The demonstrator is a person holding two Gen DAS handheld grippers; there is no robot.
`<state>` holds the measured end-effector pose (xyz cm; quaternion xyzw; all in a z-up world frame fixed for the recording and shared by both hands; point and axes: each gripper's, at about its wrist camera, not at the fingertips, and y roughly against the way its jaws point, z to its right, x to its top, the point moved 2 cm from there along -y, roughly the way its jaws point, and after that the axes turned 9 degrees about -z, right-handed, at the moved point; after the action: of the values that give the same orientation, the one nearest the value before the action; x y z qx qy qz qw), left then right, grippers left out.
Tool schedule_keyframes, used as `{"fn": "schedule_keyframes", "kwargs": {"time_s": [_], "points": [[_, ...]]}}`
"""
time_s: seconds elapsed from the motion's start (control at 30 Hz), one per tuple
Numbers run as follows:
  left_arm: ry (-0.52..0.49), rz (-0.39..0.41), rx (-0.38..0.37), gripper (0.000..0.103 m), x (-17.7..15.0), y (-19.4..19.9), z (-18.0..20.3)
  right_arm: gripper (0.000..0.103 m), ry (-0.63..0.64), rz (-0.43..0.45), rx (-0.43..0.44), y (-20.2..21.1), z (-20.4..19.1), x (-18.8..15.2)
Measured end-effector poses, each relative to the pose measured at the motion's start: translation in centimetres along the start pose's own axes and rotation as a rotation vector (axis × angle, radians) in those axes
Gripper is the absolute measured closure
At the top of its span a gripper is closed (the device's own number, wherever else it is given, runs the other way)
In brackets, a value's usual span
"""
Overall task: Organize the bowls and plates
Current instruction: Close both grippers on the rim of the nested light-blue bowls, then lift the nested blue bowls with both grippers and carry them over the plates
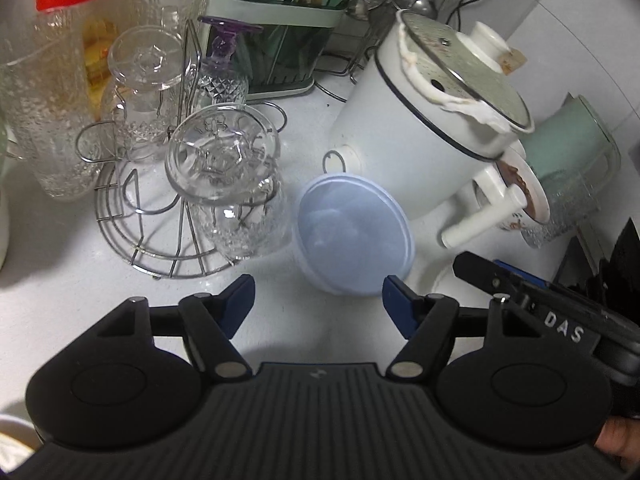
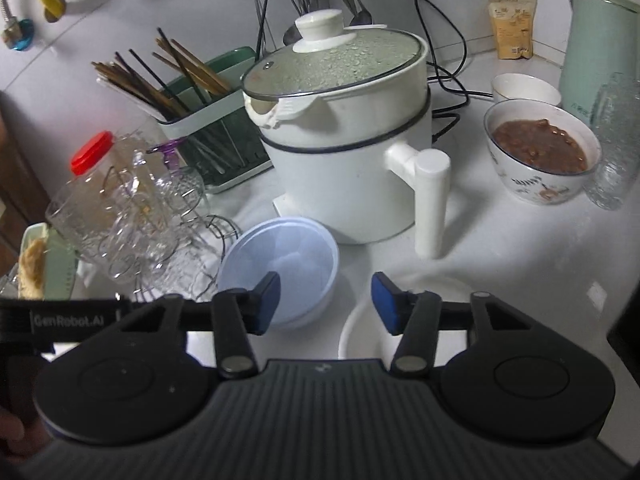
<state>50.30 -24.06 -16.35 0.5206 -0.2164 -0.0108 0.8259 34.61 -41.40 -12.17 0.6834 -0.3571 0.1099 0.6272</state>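
A pale blue plastic bowl [image 1: 354, 236] stands on the white counter in front of a white electric pot [image 1: 424, 120]; it also shows in the right wrist view [image 2: 280, 268]. My left gripper [image 1: 318, 304] is open and empty, just short of the bowl. My right gripper [image 2: 325, 300] is open and empty, its left finger over the bowl's near rim. A white bowl [image 2: 372, 340] lies under the right gripper, partly hidden. A patterned bowl [image 2: 542, 152] of brown food and a white bowl [image 2: 524, 88] stand at the right.
A wire rack [image 1: 160, 216] holds upturned glasses [image 1: 224, 160] at the left. A green chopstick holder [image 2: 208, 120] stands behind. A mint kettle [image 2: 600, 48], a textured glass [image 2: 616, 140], cables and hanging utensils crowd the back right. A red-lidded jar [image 1: 80, 8] stands far left.
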Motion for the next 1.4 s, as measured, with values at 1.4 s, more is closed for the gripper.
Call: {"fn": "schedule_keyframes", "kwargs": {"time_s": [1.4], "points": [[0.058,0.078,-0.087,0.07,-1.5,3.5,1.4,0.084,-0.03,-0.013,0.047,-0.5,-0.8,0.4]]}}
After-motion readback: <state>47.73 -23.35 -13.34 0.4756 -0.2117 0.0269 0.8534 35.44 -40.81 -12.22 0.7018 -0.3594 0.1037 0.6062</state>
